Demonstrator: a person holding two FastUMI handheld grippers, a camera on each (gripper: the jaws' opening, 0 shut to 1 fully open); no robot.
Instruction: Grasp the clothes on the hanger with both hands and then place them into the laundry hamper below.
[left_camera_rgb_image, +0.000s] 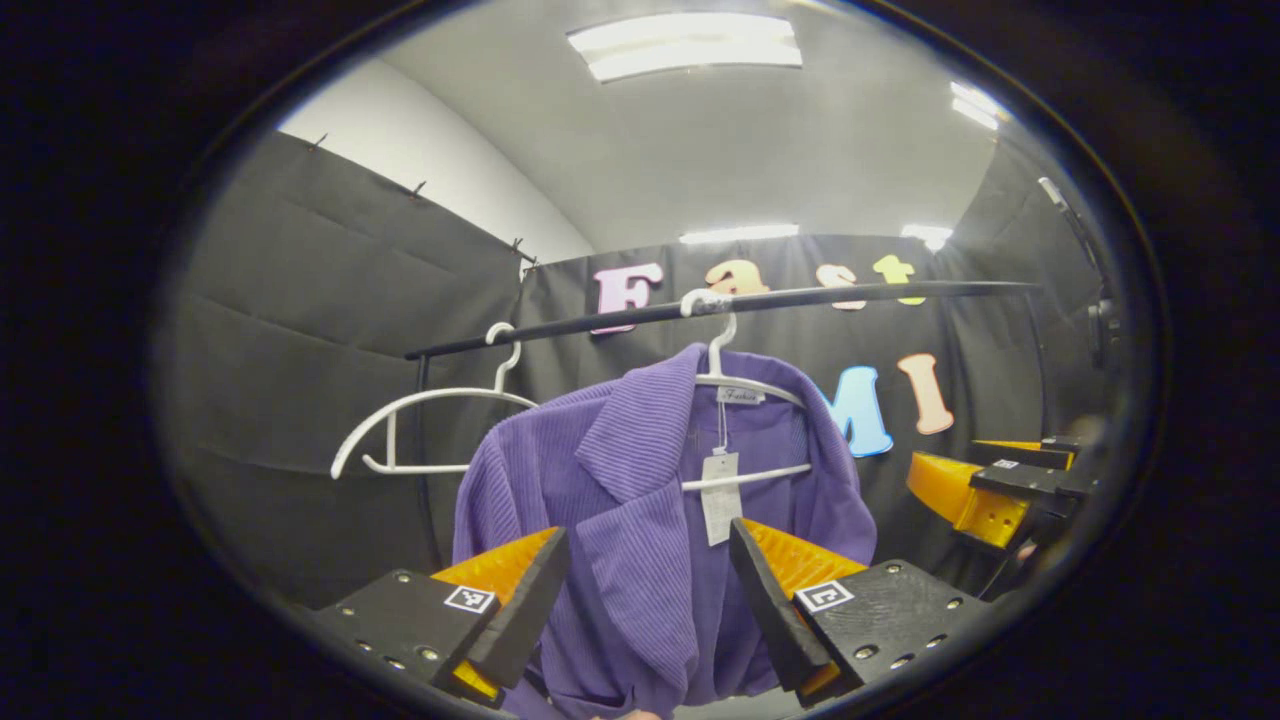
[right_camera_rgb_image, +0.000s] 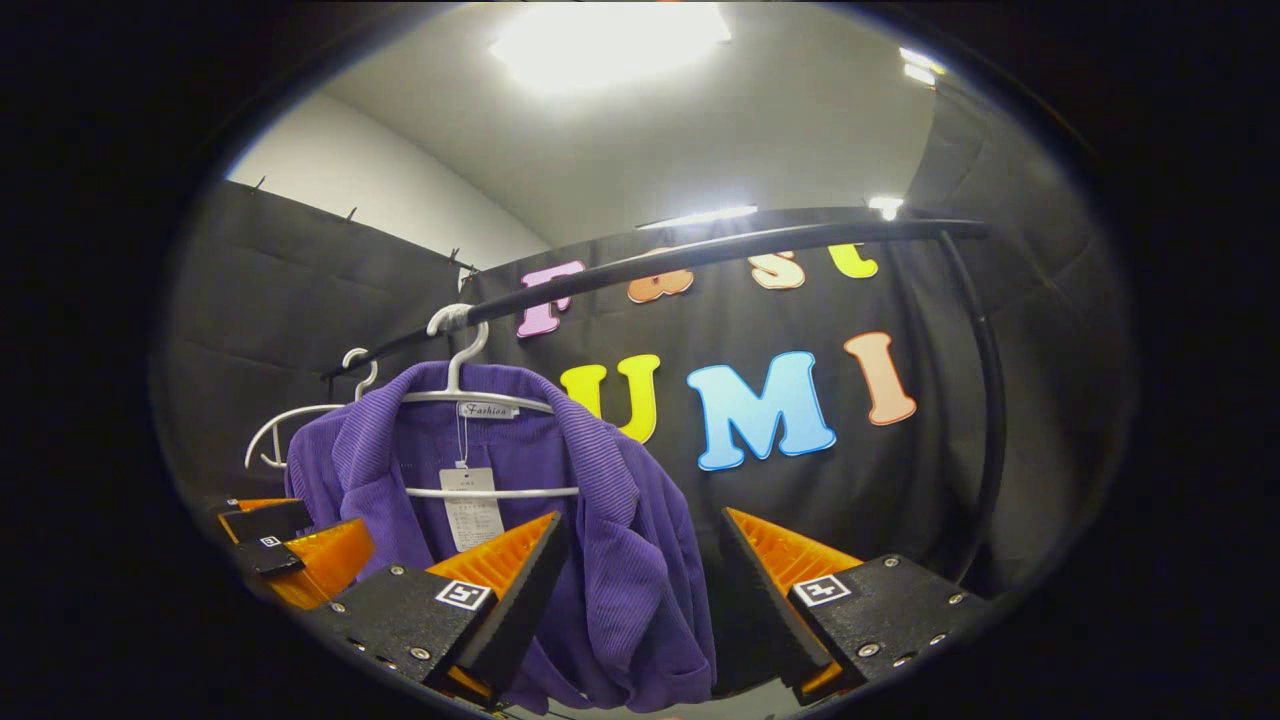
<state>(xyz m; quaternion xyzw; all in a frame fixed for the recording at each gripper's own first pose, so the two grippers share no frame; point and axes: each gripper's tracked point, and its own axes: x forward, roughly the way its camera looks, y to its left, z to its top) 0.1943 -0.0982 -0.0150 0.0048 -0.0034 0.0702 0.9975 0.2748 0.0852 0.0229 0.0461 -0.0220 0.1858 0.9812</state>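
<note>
Left gripper view shows your left gripper (left_camera_rgb_image: 645, 590) spread wide around the purple shirt (left_camera_rgb_image: 640, 520), as is your right gripper (right_camera_rgb_image: 640, 590), so closing on one loose layer risks the hanger (left_camera_rgb_image: 745, 385) at twelve o'clock snagging the collar.

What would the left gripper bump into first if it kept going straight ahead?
Most likely the purple shirt. In the left gripper view it hangs right between the open fingers of the left gripper, on a white hanger. How far off the cloth is can't be told for sure.
</note>
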